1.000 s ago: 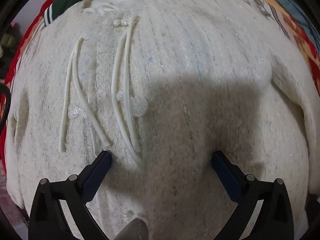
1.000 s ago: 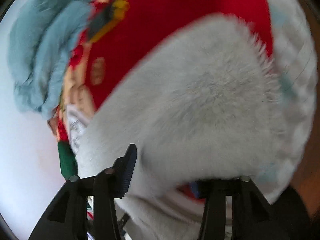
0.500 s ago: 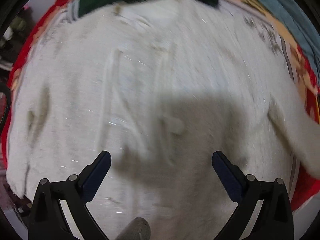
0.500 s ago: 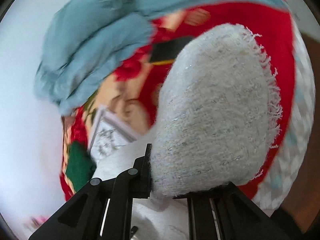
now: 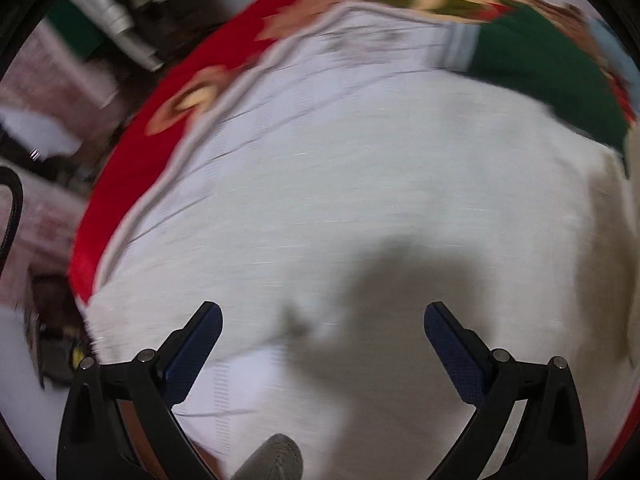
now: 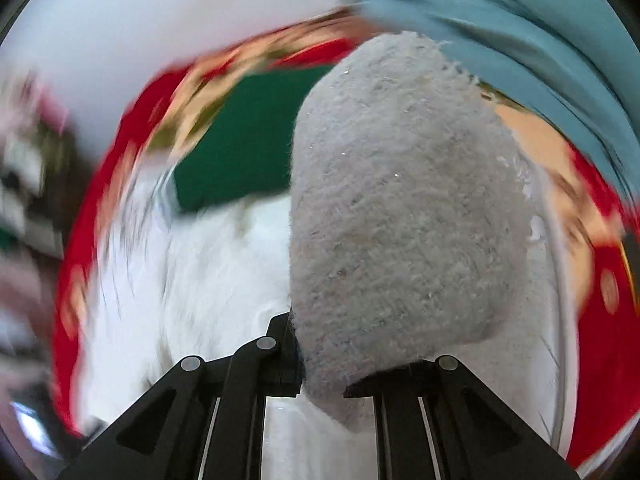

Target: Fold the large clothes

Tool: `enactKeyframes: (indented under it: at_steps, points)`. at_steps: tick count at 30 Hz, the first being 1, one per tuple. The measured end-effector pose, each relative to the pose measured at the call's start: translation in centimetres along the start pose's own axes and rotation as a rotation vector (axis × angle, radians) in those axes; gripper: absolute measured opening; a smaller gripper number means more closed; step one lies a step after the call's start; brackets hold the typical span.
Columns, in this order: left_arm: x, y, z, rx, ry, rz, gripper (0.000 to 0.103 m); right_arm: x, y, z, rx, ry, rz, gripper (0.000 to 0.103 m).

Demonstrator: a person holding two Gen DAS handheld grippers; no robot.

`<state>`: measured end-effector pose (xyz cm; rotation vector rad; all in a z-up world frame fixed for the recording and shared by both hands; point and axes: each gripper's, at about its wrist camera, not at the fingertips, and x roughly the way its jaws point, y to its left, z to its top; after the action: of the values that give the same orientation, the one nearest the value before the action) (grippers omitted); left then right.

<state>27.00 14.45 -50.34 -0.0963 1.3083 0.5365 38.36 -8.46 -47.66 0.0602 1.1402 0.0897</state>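
Note:
A cream knitted cardigan (image 5: 380,208) lies spread over a bed with a red patterned cover (image 5: 132,152). In the left wrist view my left gripper (image 5: 322,330) hangs open above the cardigan's lower edge, nothing between its fingers. In the right wrist view my right gripper (image 6: 320,360) is shut on the cardigan's fringed sleeve end (image 6: 400,220), which stands up in front of the lens and hides the fingertips. The rest of the cardigan (image 6: 192,280) shows blurred below it.
A dark green garment (image 5: 552,80) lies at the cardigan's far side, and a light blue cloth (image 6: 520,32) is heaped beyond it. A white checked sheet (image 5: 312,80) shows under the cardigan. Off the bed's left edge there is dark clutter (image 5: 120,32).
My right gripper closed on the sleeve end and swung it up over the cardigan, rolling as it went. The left gripper rose and slid off the button front toward the cardigan's edge, still open.

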Motion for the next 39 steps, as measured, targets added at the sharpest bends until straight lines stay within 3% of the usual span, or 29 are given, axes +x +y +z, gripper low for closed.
enactKeyframes:
  at_steps: [3,5,7,8,10,12,17,20,23,26,27,28,30,31,32,33,37,39]
  points:
    - [2.4,4.5,-0.1,-0.051,0.044,0.039,0.103,6.4,9.9,-3.3,-0.269,0.143,-0.074,0.012]
    - [3.0,6.6,-1.6,-0.079,0.071,0.047,0.103,9.8,12.7,-5.1,-0.330,0.255,-0.089,0.015]
    - [3.8,8.9,-2.4,-0.115,0.107,0.037,0.103,10.9,13.9,-6.1,-0.353,0.302,-0.088,0.028]
    - [3.9,9.8,-3.0,-0.135,0.125,0.024,0.103,10.4,13.9,-6.2,-0.338,0.302,-0.060,0.033]
    - [3.4,11.5,-4.8,-0.203,0.168,-0.021,0.103,8.1,12.9,-5.8,-0.246,0.296,0.076,0.057]
    - [3.6,14.2,-6.1,-0.306,0.216,-0.093,0.103,4.8,11.0,-5.7,-0.140,0.273,0.197,0.065]
    - [7.5,19.2,-8.5,-0.658,0.315,-0.389,0.103,1.3,5.9,-6.5,0.002,0.298,0.190,0.065]
    - [11.1,21.6,-9.9,-0.906,0.332,-0.502,0.101,2.2,2.6,-7.9,0.095,0.371,0.153,0.065]
    - [12.5,24.4,-10.4,-1.084,0.249,-0.455,0.098,3.3,1.4,-8.8,0.159,0.393,0.129,0.065]
    - [12.8,26.1,-8.5,-1.091,0.167,-0.309,0.088,4.1,1.4,-9.1,0.182,0.389,0.124,0.065]
    - [12.9,26.6,-7.6,-1.076,0.148,-0.244,0.078,4.3,2.1,-9.3,0.180,0.386,0.123,0.065]
    - [12.7,26.2,-6.7,-1.063,0.134,-0.203,0.074,4.4,2.4,-9.1,0.176,0.385,0.119,0.065]
    - [12.8,26.6,-5.3,-1.039,0.110,-0.137,0.046,4.7,3.7,-8.9,0.166,0.378,0.109,0.065]
    - [12.9,26.7,-4.5,-1.020,0.103,-0.110,0.037,4.4,4.0,-8.6,0.153,0.366,0.095,0.065]
    - [12.8,26.9,-3.6,-0.997,0.084,-0.103,0.018,4.5,4.7,-8.4,0.139,0.352,0.087,0.065]
    - [12.7,26.9,-2.9,-0.977,0.071,-0.113,0.013,4.7,5.8,-8.1,0.116,0.328,0.086,0.065]
    - [11.5,27.1,0.4,-0.886,0.009,-0.088,0.011,5.7,7.7,-7.0,0.088,0.286,0.109,0.065]
    - [10.1,26.9,2.0,-0.820,-0.044,-0.067,0.011,9.6,9.9,-7.3,0.036,0.412,0.138,0.061]
